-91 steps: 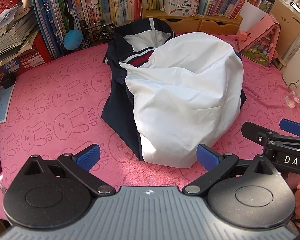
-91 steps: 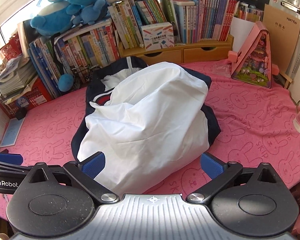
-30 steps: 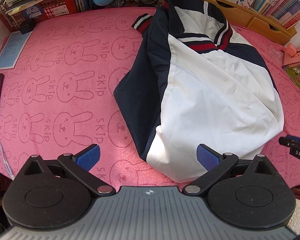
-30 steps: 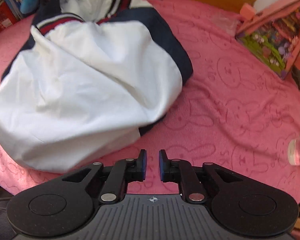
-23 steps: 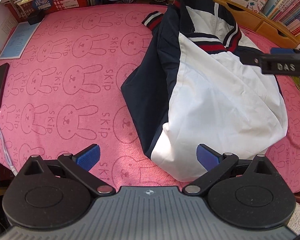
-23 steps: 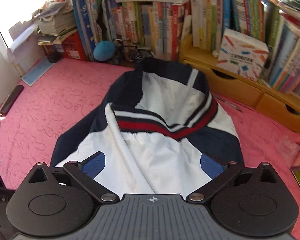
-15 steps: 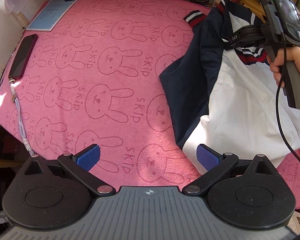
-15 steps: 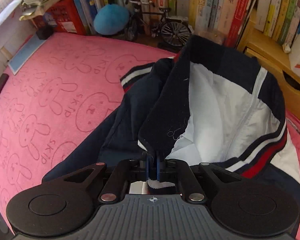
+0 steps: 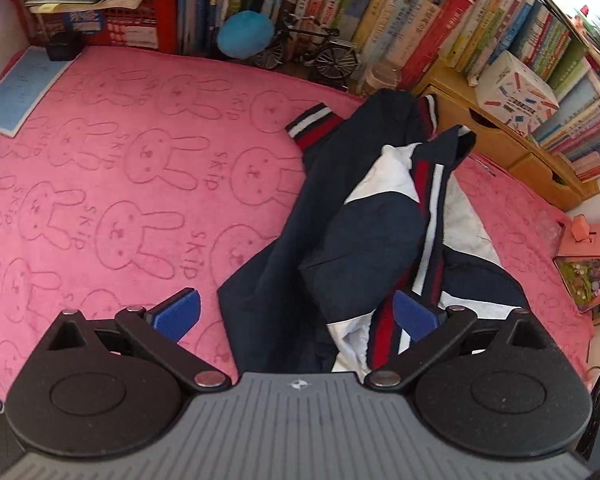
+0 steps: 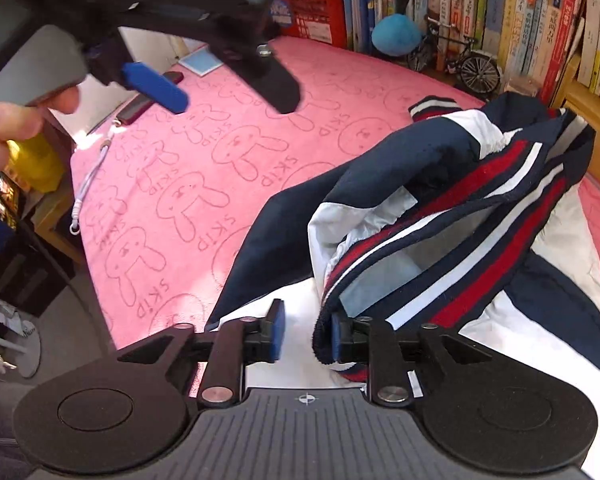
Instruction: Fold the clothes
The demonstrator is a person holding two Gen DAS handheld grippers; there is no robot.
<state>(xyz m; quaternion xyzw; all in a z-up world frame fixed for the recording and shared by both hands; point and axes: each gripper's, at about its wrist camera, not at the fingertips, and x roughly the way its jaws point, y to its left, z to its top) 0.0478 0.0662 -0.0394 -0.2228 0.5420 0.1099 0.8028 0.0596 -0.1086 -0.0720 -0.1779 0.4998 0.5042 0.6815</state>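
A navy and white jacket (image 9: pixel 360 248) with red and white striped ribbing lies bunched on the pink rabbit-print cloth (image 9: pixel 140 160). My left gripper (image 9: pixel 296 314) hangs open above the jacket's near edge, nothing pinched. In the right wrist view the same left gripper (image 10: pixel 220 88) shows at the top left, open, held by a hand (image 10: pixel 4 128). The right gripper (image 10: pixel 306 336) is opening. The jacket's (image 10: pixel 440 152) striped hem rests against its right pad and stands clear of its left pad.
Packed bookshelves run along the back, with a model bicycle (image 9: pixel 320 52), a blue ball (image 9: pixel 246 34) and wooden drawers (image 9: pixel 500 136). A pink toy house (image 9: pixel 588 264) stands at the right. A phone (image 10: pixel 140 106) and white cable (image 10: pixel 88 184) lie at the cloth's left edge.
The right gripper, shut on the jacket's edge half a second ago, has dragged it over the white body and parted its jaws. The left gripper has swung back over the jacket.
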